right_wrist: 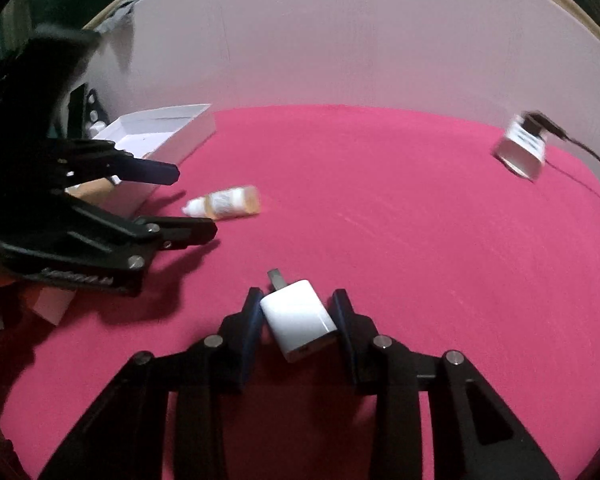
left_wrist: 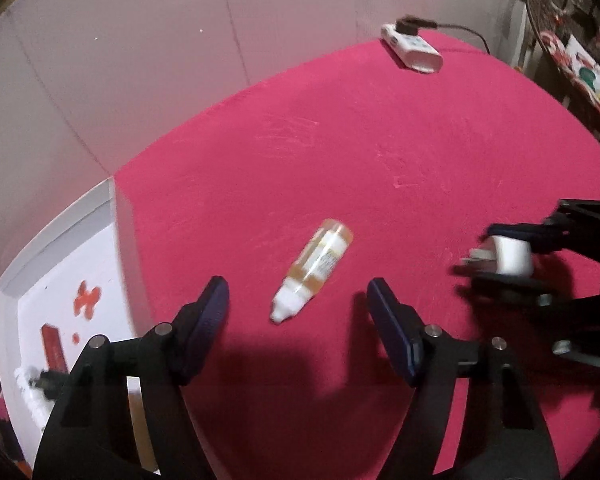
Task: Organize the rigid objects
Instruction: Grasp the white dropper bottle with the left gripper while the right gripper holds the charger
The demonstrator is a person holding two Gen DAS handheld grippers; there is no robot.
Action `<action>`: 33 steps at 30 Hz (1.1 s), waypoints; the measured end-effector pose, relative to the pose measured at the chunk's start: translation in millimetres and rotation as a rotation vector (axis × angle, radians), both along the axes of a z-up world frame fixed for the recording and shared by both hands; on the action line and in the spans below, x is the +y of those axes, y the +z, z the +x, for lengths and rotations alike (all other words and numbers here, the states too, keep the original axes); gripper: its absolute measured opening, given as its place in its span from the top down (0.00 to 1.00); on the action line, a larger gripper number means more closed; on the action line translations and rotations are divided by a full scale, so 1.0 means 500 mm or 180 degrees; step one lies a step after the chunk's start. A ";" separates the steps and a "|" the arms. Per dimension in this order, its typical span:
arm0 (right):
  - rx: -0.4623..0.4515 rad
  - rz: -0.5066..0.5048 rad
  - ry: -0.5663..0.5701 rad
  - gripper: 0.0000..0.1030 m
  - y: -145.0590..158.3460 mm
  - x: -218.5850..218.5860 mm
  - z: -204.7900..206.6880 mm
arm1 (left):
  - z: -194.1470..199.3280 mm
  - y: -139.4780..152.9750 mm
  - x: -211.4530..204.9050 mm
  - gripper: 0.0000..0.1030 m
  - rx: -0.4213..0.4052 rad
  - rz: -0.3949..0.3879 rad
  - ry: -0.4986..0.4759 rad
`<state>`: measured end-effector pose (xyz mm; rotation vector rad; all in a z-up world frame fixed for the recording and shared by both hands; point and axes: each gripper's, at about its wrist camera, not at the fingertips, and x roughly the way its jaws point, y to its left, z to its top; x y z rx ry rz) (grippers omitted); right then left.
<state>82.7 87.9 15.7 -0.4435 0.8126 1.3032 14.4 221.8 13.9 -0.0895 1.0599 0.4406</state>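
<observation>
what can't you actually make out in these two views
- Dropper bottle label: motion-blurred in both views, text unreadable.
- White box contents: left wrist view shows only red shapes, cut off by the left hand-held gripper.
- Charger port side: too small to identify; whether the right hand-held gripper pads press it is unclear.

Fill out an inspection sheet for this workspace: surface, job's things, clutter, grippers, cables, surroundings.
Surface: pink cloth covers the table, with faint scuff marks.
Job's things: small yellow bottle lying on its side; white charger plug; white box at the cloth's edge, with a red item inside.
Clutter: white device at the far edge.
Grippers: left gripper open, fingers either side of the bottle, not touching; right gripper shut on the charger plug.
Cables: black cable plugged into the white device.
Surroundings: pale wall behind; patterned items at the left view's right edge.
</observation>
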 end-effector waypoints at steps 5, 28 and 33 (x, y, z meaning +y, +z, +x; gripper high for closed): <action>0.0304 0.0099 -0.0158 0.67 -0.003 -0.043 0.035 | 0.038 -0.015 0.002 0.30 0.0044 -0.0050 -0.0021; 0.0136 0.0588 -0.0550 0.67 0.058 -0.128 0.030 | -0.056 0.056 -0.119 0.81 -0.0856 0.0024 0.0355; -0.0198 0.0899 -0.0748 0.67 0.108 -0.163 0.000 | -0.088 0.114 -0.167 0.81 -0.1131 0.0238 0.0472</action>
